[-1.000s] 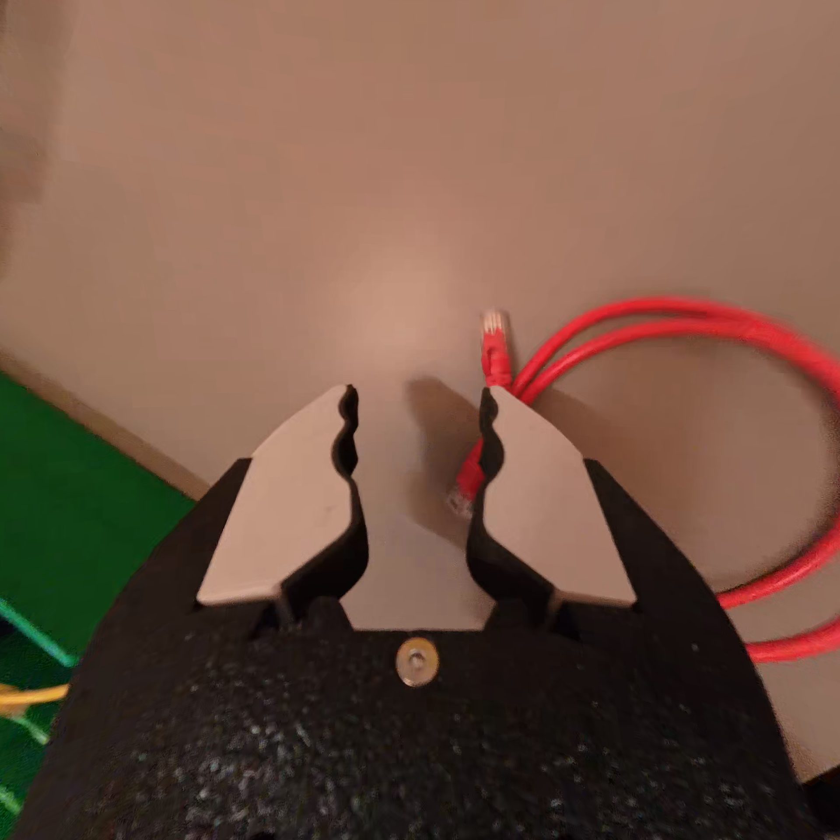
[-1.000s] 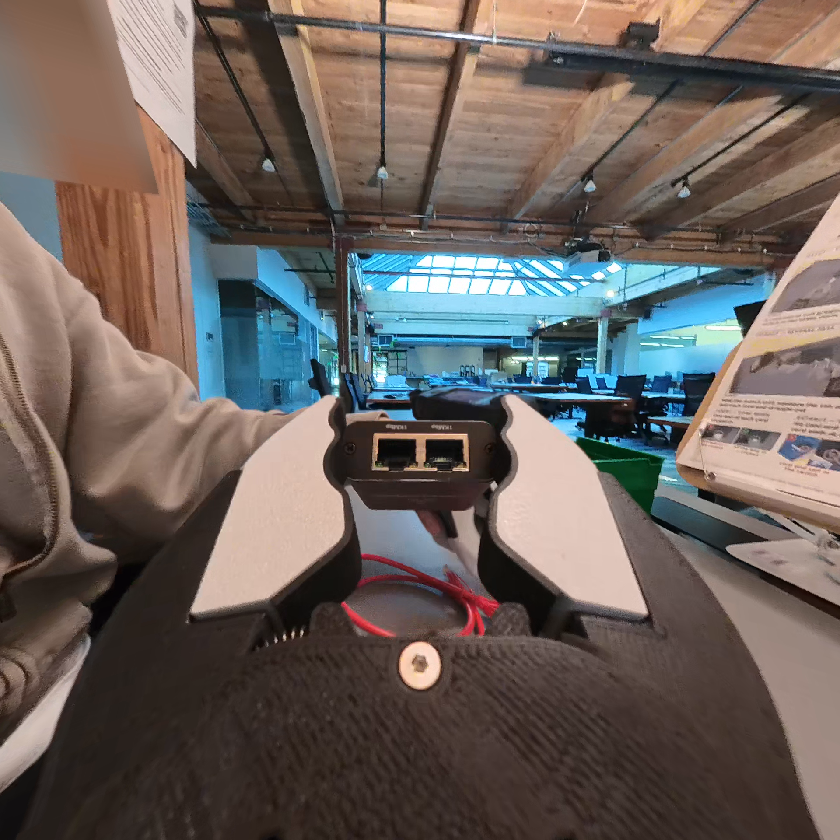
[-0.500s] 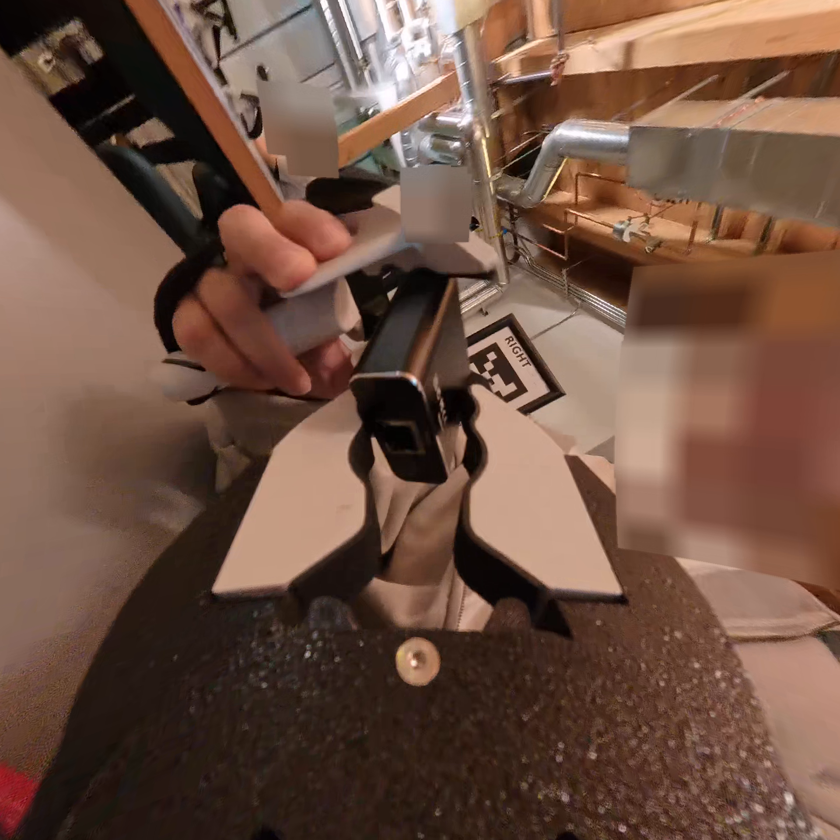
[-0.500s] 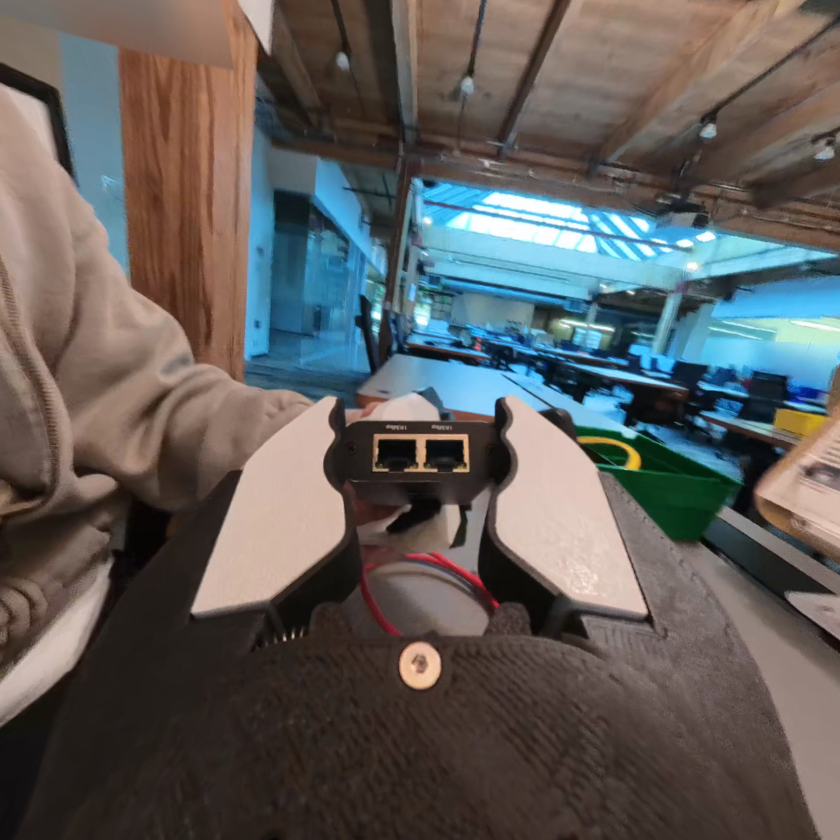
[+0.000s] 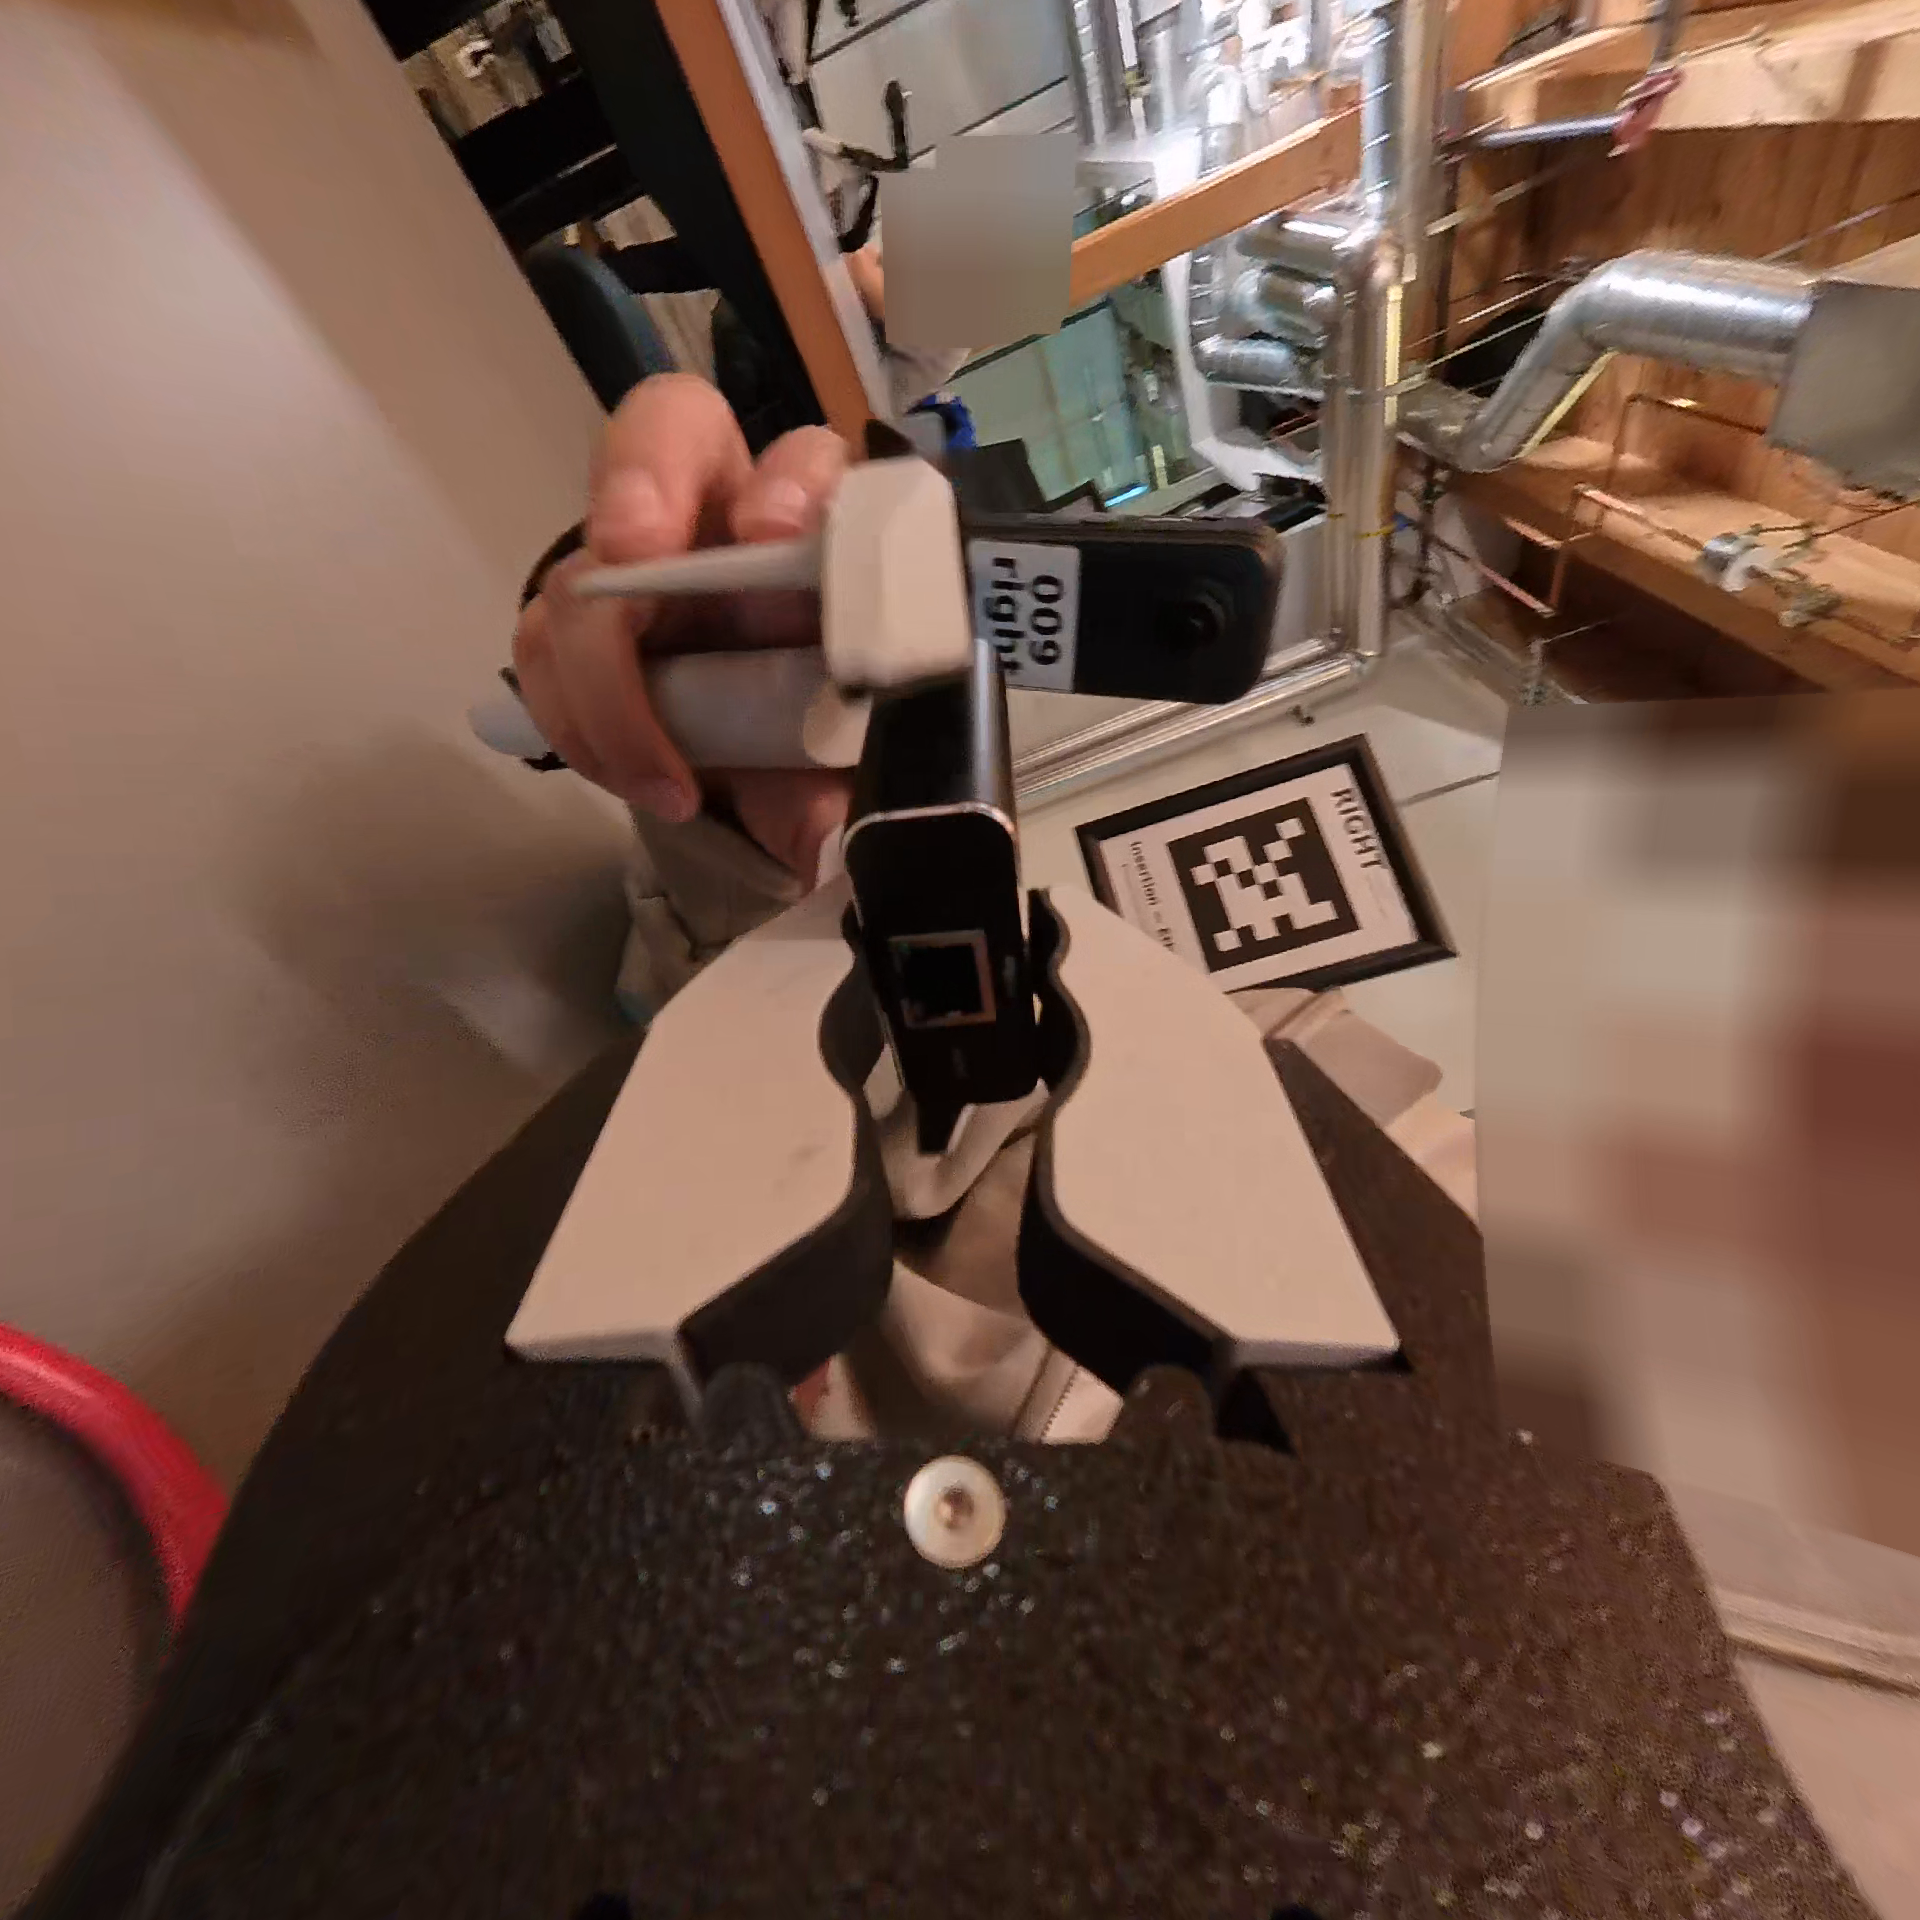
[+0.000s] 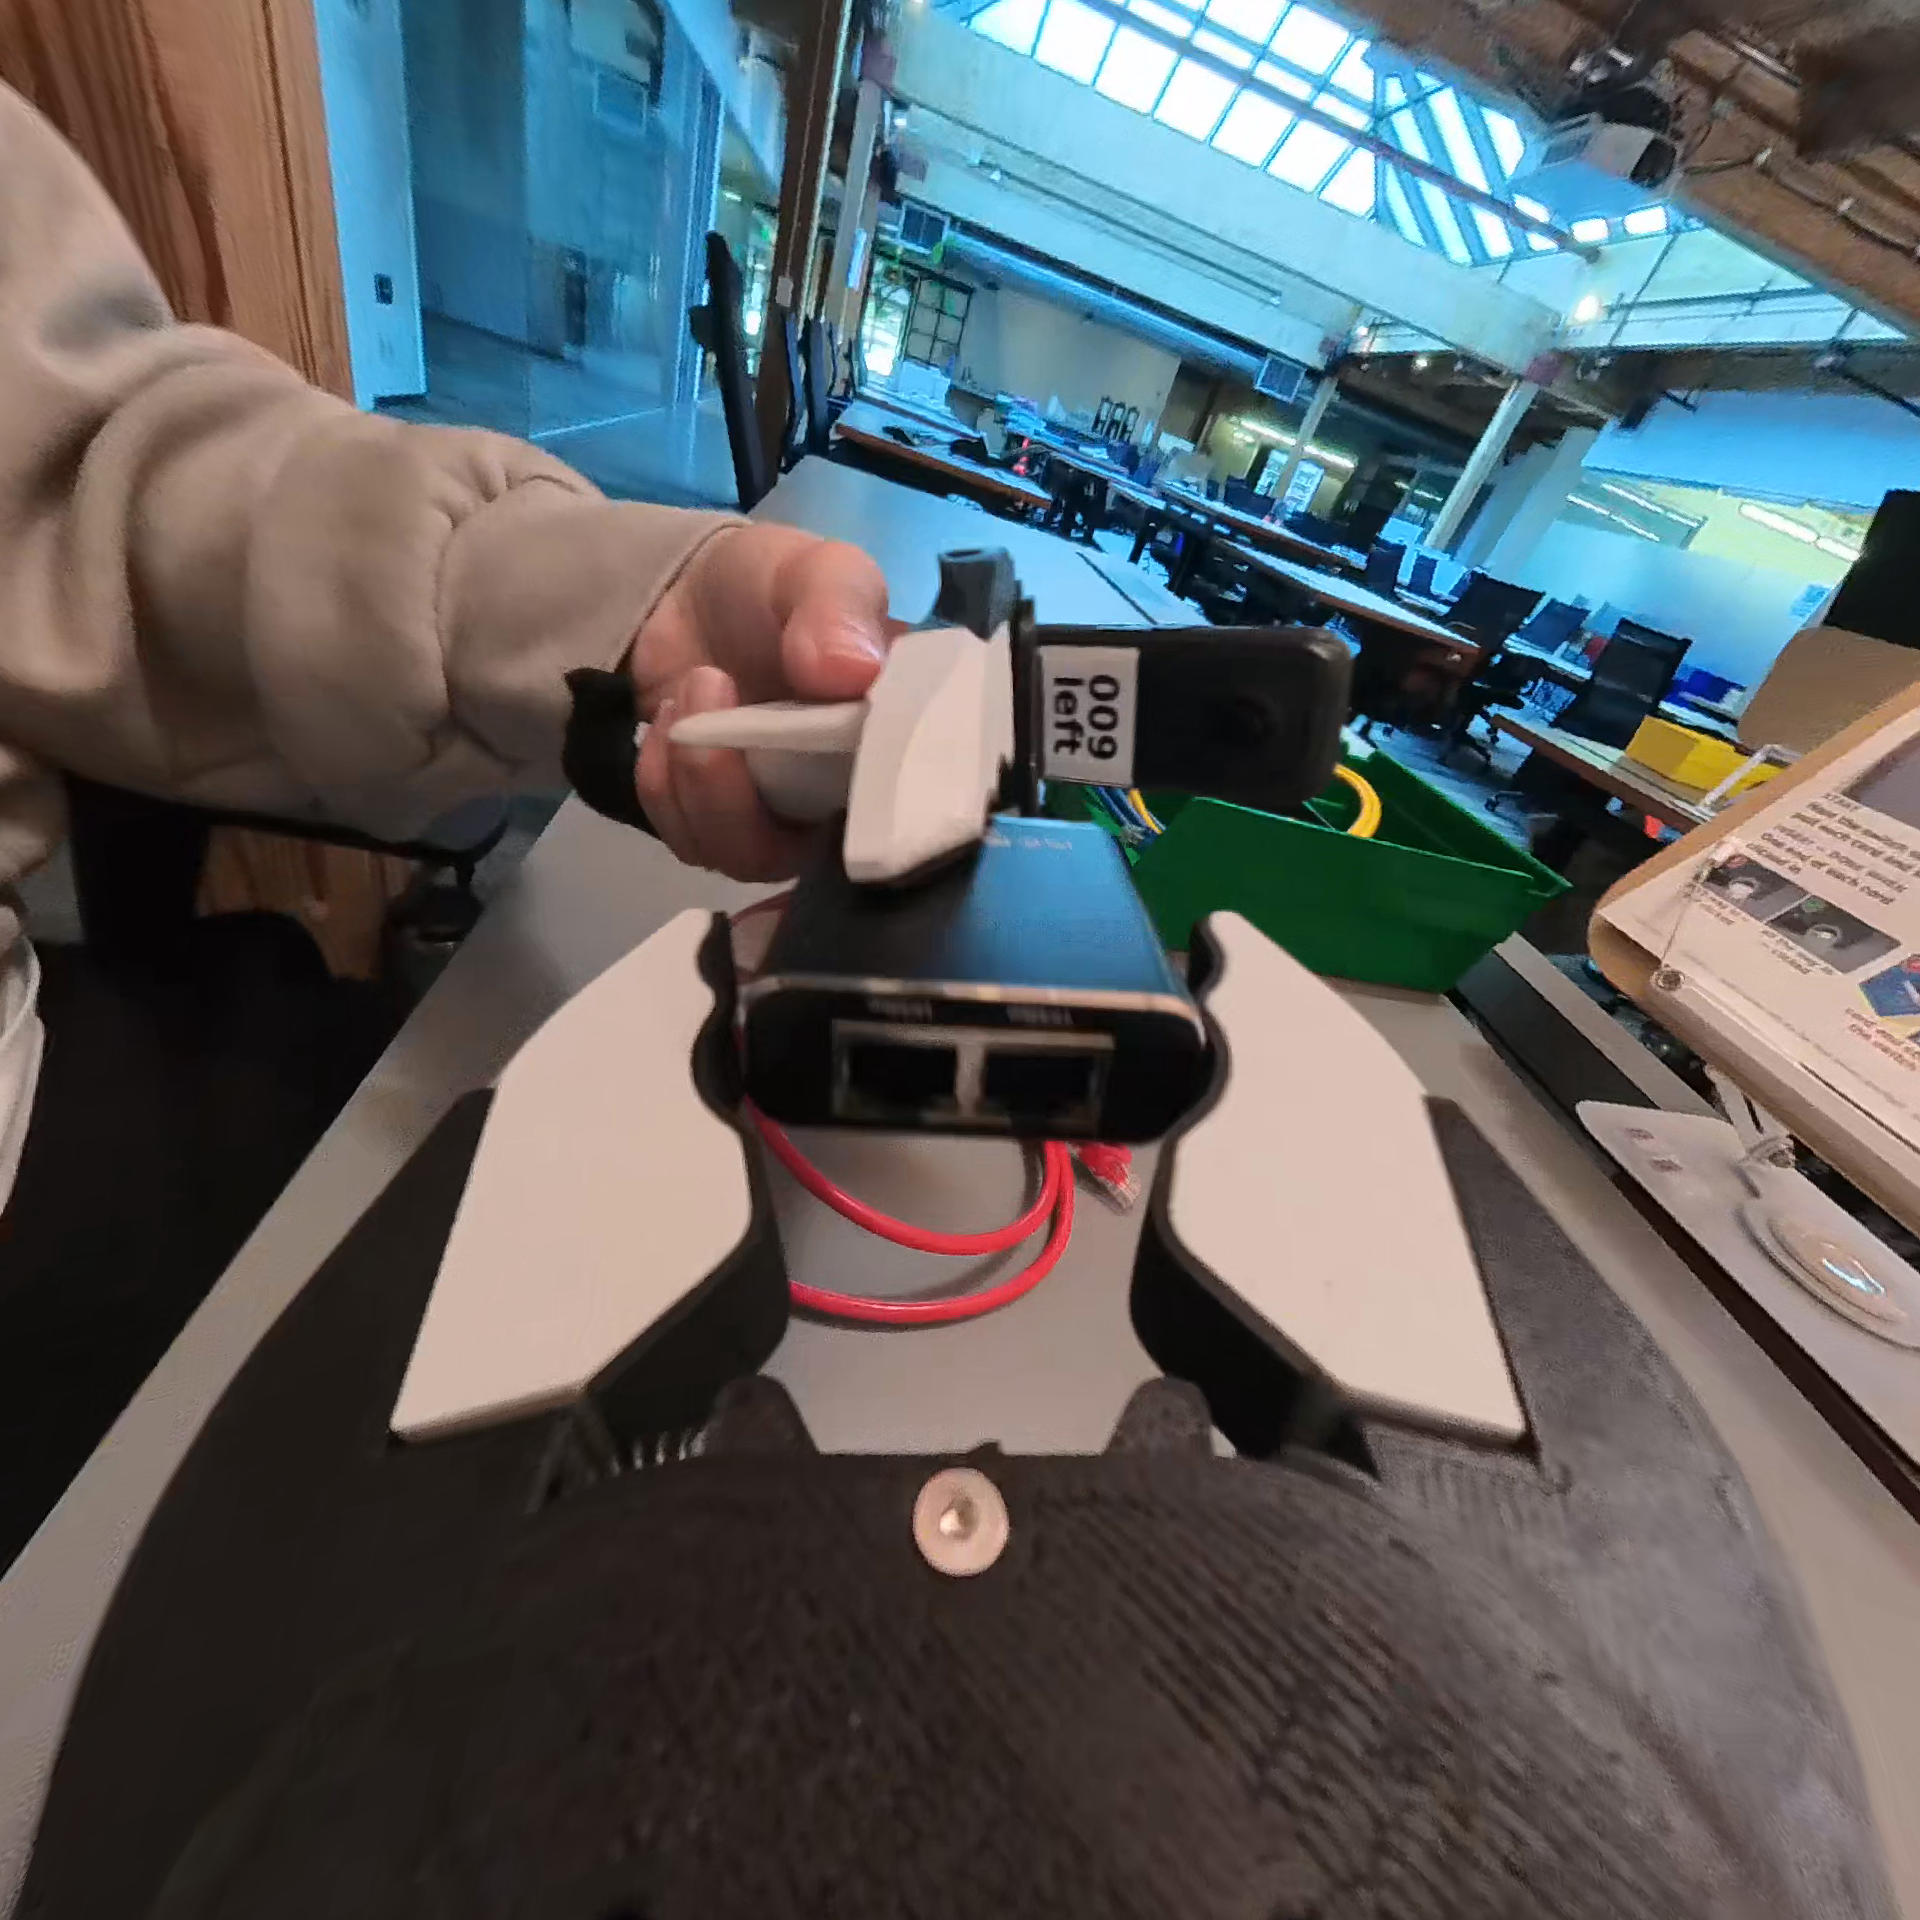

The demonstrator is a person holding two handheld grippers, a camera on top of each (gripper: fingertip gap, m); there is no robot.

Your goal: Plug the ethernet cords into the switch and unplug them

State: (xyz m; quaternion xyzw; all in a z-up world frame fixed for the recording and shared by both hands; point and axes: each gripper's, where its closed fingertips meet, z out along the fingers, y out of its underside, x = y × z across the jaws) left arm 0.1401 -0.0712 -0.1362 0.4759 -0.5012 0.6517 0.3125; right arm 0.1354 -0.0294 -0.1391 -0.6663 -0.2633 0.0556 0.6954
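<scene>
The black switch [image 6: 966,935] is held in the air between both grippers. In the right wrist view its two-port face points at me and my right gripper [image 6: 961,940] brackets its sides with the jaws slightly parted. My left gripper, held by a hand [image 6: 748,707], clamps the far end; one white finger [image 6: 914,769] lies on top. In the left wrist view my left gripper [image 5: 948,935] is shut on the switch's [image 5: 935,862] single-port end, with the right gripper's finger [image 5: 894,571] beyond. The red ethernet cord [image 6: 935,1236] lies coiled on the table, its plug [image 6: 1107,1174] free.
A green bin [image 6: 1330,914] with yellow and blue cords stands behind the switch. An instruction placard on a clear stand [image 6: 1766,935] is at the right. A framed black-and-white marker card [image 5: 1268,873] lies below. The grey table [image 6: 582,904] runs under both grippers. Less than 4 cm separates the two grippers' tips.
My left gripper swung up from the red cord on the table and closed on the switch's far end. My right gripper's fingers have spread a little and the switch has tilted.
</scene>
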